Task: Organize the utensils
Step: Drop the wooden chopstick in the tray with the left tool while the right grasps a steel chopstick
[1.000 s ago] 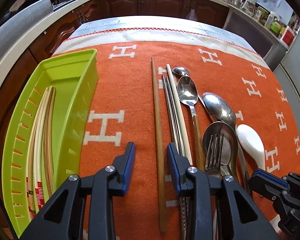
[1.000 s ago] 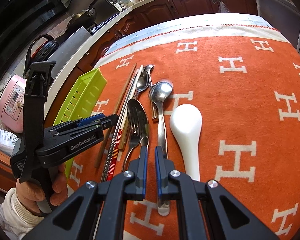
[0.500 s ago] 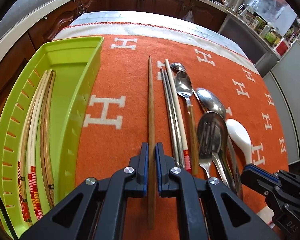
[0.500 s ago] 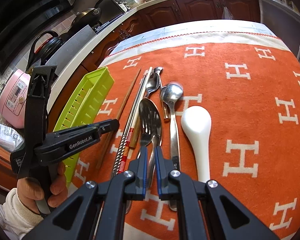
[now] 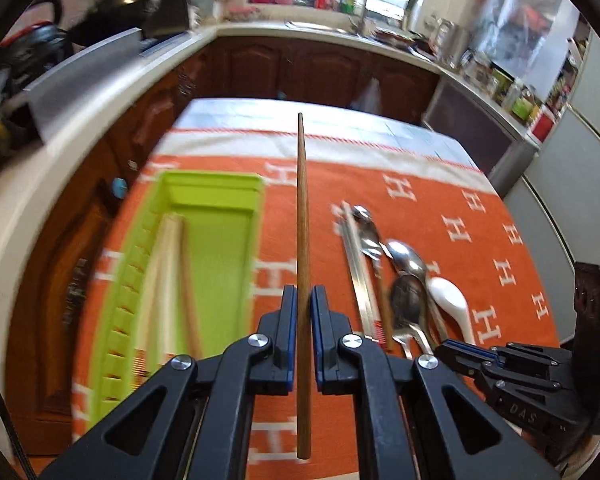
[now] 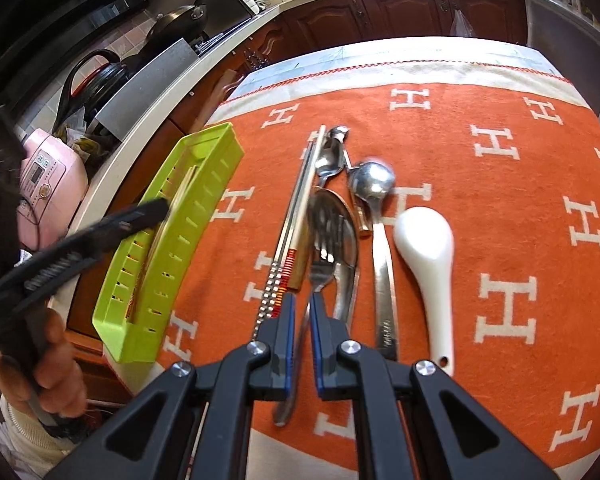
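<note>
Left wrist view: the left gripper (image 5: 304, 300) is clamped on a long brown wooden chopstick (image 5: 302, 208), its blue-lined jaws having just closed on the stick. The chopstick runs straight ahead between the fingers, lifted clear of the orange woven cloth with white H letters (image 5: 440, 200) that covers the surface. Its far tip reaches toward the pale border of the cloth; its near end projects back below the jaws. To the left lies a lime-green slotted plastic tray (image 5: 216, 188), set lengthwise along the cloth's left edge and holding several pale and brown chopsticks (image 5: 168, 272). To the right lies the remaining cutlery: a pair of metal chopsticks (image 5: 354, 264), steel spoons (image 5: 406, 258) and a white ceramic soup spoon (image 5: 452, 300), all close together.

Right wrist view: the right gripper (image 6: 302, 308) is closed on the handle of a steel fork (image 6: 322, 248), whose tines lie over the bowl of a large steel spoon (image 6: 340, 216); whether the fork is lifted off it cannot be told. The white ceramic soup spoon rests just right of a steel spoon's handle (image 6: 384, 280). The green tray sits at left, near the surface edge. A hand (image 6: 48, 364) with a cream sleeve holds the left gripper, blurred, over the tray's side.
</note>
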Demonstrator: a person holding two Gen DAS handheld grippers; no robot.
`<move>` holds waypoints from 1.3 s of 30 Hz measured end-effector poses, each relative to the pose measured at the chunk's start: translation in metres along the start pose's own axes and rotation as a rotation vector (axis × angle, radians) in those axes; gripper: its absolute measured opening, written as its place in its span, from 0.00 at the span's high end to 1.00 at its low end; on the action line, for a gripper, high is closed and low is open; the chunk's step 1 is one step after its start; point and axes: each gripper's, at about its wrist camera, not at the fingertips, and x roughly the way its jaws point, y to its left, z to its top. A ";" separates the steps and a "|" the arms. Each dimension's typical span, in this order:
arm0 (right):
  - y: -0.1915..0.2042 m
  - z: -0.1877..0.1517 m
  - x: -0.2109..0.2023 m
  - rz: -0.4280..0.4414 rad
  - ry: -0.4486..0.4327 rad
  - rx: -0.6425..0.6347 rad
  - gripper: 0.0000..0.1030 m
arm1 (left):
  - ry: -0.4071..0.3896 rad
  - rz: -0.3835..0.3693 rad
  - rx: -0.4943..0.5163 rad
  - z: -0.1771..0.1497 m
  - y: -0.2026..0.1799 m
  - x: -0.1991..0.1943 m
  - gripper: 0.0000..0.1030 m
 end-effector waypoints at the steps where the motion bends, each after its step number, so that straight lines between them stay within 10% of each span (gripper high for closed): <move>1: 0.003 0.003 0.002 -0.001 0.002 0.001 0.93 | -0.009 0.025 -0.002 0.001 0.007 -0.005 0.95; 16: 0.030 0.015 0.045 -0.076 0.058 -0.034 0.82 | 0.116 0.150 -0.032 -0.031 0.084 0.027 0.95; 39: 0.044 0.019 0.059 -0.199 0.039 -0.057 0.96 | 0.036 -0.072 -0.026 -0.022 0.048 0.006 0.93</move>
